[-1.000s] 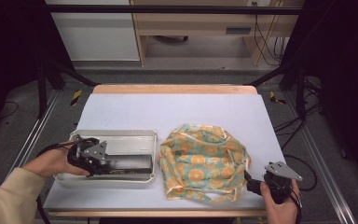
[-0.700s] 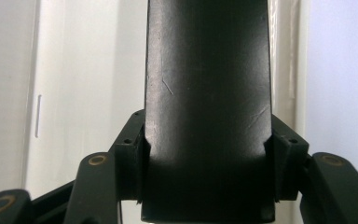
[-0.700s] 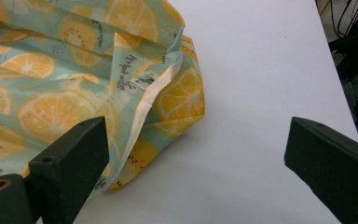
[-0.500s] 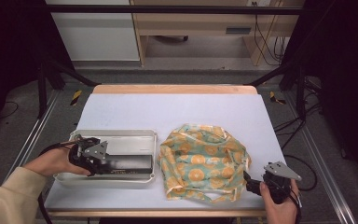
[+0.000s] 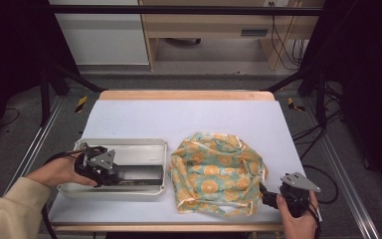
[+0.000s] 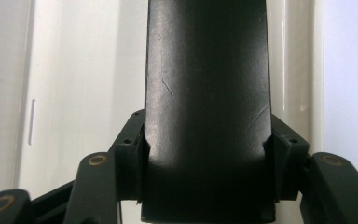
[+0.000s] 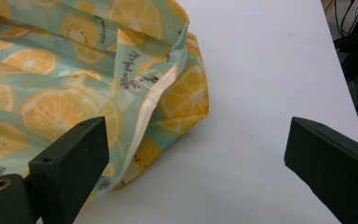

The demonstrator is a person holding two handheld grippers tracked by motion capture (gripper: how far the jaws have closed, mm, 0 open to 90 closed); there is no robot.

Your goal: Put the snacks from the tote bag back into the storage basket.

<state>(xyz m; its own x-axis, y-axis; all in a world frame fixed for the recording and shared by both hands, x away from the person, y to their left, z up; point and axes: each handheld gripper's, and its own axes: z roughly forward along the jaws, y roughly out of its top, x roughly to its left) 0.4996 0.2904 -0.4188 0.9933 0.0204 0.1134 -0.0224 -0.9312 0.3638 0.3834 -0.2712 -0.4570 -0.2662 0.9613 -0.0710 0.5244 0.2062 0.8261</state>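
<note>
Gripping black block (image 6: 207, 107), left tongs (image 5: 110, 175), tray (image 5: 124, 144)

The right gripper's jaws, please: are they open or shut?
Open. The right gripper has its jaws spread wide, with bare table between them beside the orange-print cloth.

Very little differs from a second ago. The left gripper (image 5: 110, 174), clamped on the black block (image 5: 134, 174) in the white tray (image 5: 129, 144), has edged slightly toward the tray's near wall. Cloth bag (image 5: 219, 174), right gripper (image 5: 264, 191) and tray lie as before.
</note>
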